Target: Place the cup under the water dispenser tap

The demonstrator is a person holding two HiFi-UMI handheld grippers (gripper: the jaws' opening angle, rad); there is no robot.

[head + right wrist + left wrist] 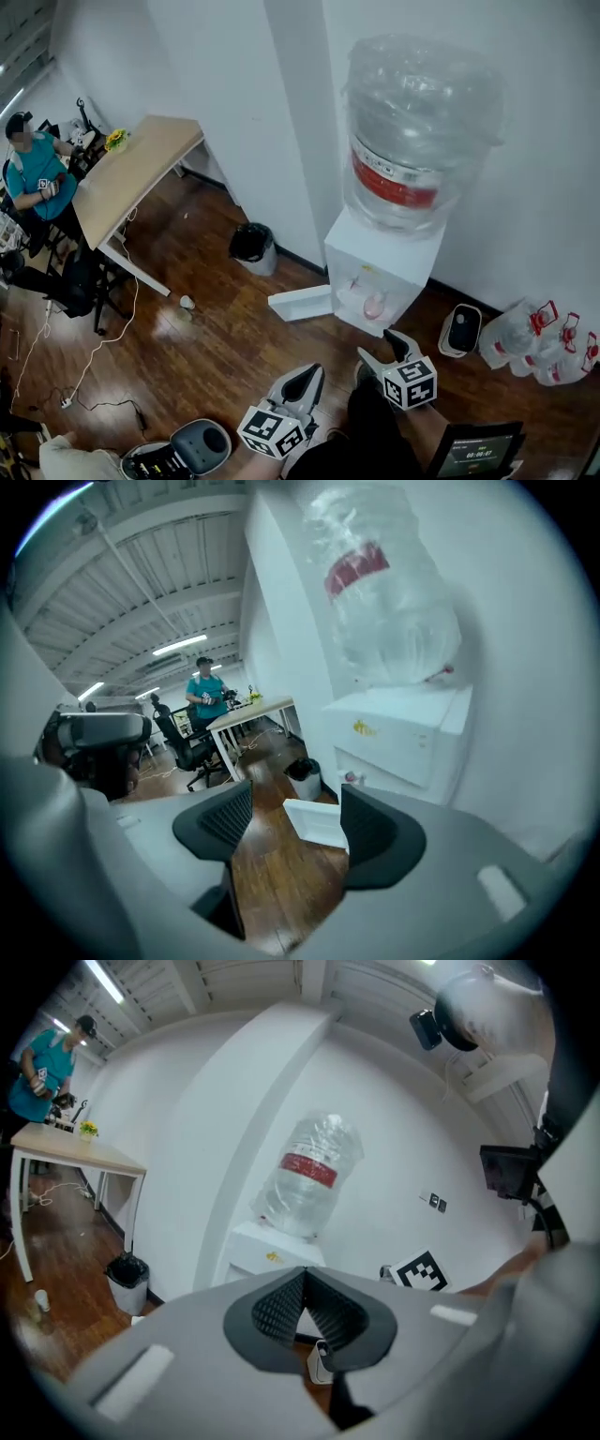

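A small pale pink cup (375,305) sits in the front recess of the white water dispenser (394,253); the left gripper (302,1281) is pinched closed and empty, the right gripper (292,819) gapes, holding nothing

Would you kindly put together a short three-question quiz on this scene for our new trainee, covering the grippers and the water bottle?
1. True or false: the left gripper is closed on a cup.
2. Which one has its jaws apart? A: left gripper. B: right gripper.
3. What colour is the label on the water bottle?

Key: 1 false, it is shut and empty; 2 B; 3 red.
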